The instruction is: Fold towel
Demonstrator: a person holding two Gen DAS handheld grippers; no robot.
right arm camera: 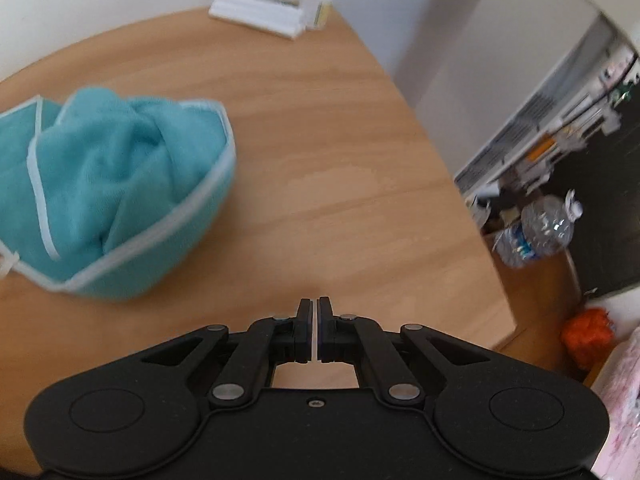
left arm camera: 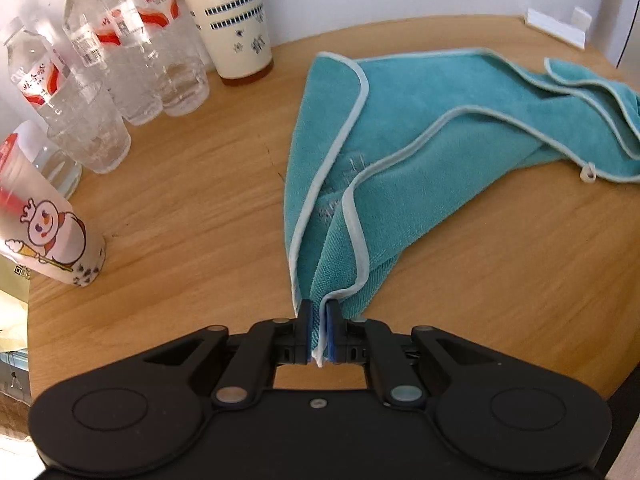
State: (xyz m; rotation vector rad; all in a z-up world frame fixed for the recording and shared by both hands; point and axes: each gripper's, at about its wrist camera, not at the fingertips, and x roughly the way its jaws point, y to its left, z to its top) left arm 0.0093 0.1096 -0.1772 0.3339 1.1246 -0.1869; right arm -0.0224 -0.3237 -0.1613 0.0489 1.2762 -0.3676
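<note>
**Towel fold – L gripper on corner, R gripper empty**

L wrist view: left gripper (left arm camera: 319, 330) closed tight on a trimmed corner of the teal towel (left arm camera: 420, 152), pale edging pinched betw. the blue pads (left arm camera: 331, 332). Towel fans out from the gripper toward the far right edge of the tabletop (left arm camera: 180, 200), loosely layered, small tag near its right end. Water bottles (left arm camera: 120, 60), patterned cup (left arm camera: 236, 20) and snowman cup (left arm camera: 52, 236) stand along the far left edge.

R wrist view: right gripper (right arm camera: 315, 330) nearly closed, thin slit only, nothing held, above bare tabletop (right arm camera: 340, 160). Towel (right arm camera: 120, 184) lies bunched at left, blurred, apart from the gripper. White box (right arm camera: 260, 14) and small jar (right arm camera: 320, 2) at far edge.
</note>
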